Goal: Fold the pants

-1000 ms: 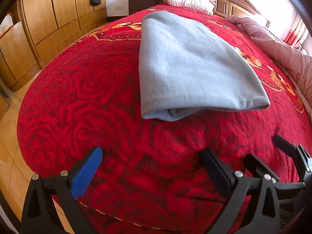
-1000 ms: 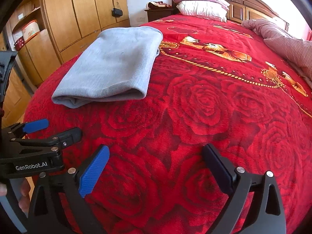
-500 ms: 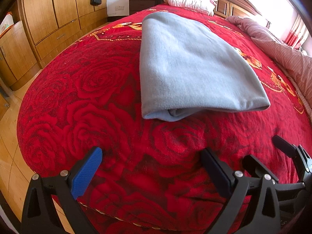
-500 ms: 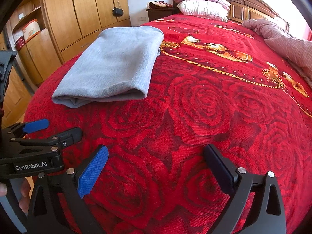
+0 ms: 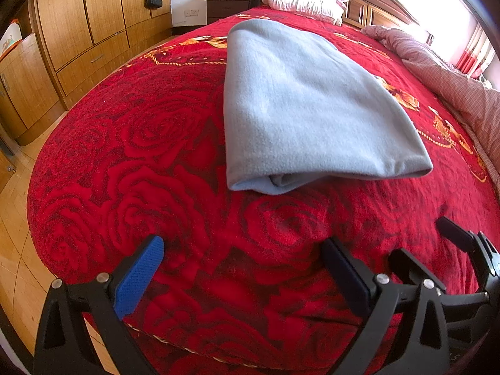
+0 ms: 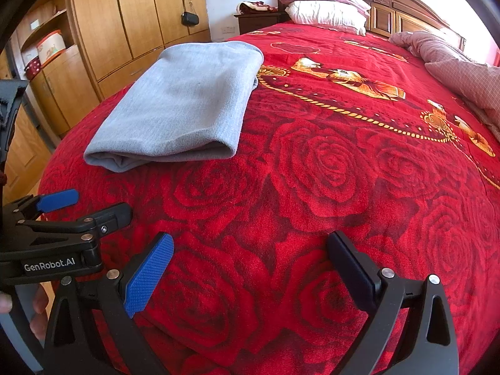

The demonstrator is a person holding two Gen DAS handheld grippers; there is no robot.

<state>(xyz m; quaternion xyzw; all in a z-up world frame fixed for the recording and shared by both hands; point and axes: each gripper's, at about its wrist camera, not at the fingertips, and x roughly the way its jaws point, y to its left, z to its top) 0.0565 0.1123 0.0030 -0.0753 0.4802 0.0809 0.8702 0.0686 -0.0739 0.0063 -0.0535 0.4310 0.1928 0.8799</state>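
The grey pants lie folded into a thick rectangle on the red rose-patterned bedspread, toward the foot of the bed and nearer its left edge, the side facing the wooden wardrobe. Their folded end with visible layers faces the foot edge.

The left gripper hovers over the foot edge of the bed with its jaws spread wide, holding nothing, well apart from the pants. The right gripper sits beside it, also spread wide and empty, over bare bedspread to the right of the pants. In the right wrist view the left gripper's body shows the white lettering "GenRobot.AI", and a person's fingers curl around its handle.

White pillows rest at the headboard, and a pink quilt is bunched along the bed's right edge.
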